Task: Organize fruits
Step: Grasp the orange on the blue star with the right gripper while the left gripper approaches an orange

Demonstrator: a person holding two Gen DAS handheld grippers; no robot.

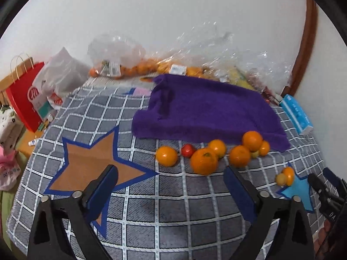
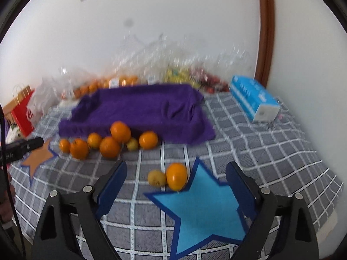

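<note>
- Both claws, left claw (image 1: 169, 186) and right claw (image 2: 175, 182), gape wide, empty.
- Blue star (image 2: 201, 212): one orange (image 2: 176, 176) and a yellow fruit (image 2: 156, 178) touch its edge.
- Orange star (image 1: 91, 162) is bare.
- Fruit cluster (image 1: 214, 151) against the purple towel (image 1: 203, 112) remains unsorted; most work is likely ahead.

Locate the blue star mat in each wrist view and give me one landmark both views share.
Left wrist view: the blue star mat lies at the far right edge, partly cut off, with a small orange and a yellow fruit at its upper left point.
Right wrist view: the same mat fills the lower centre, between the open fingers of the right gripper.
Shared landmark: the purple towel behind the fruit row.
</note>
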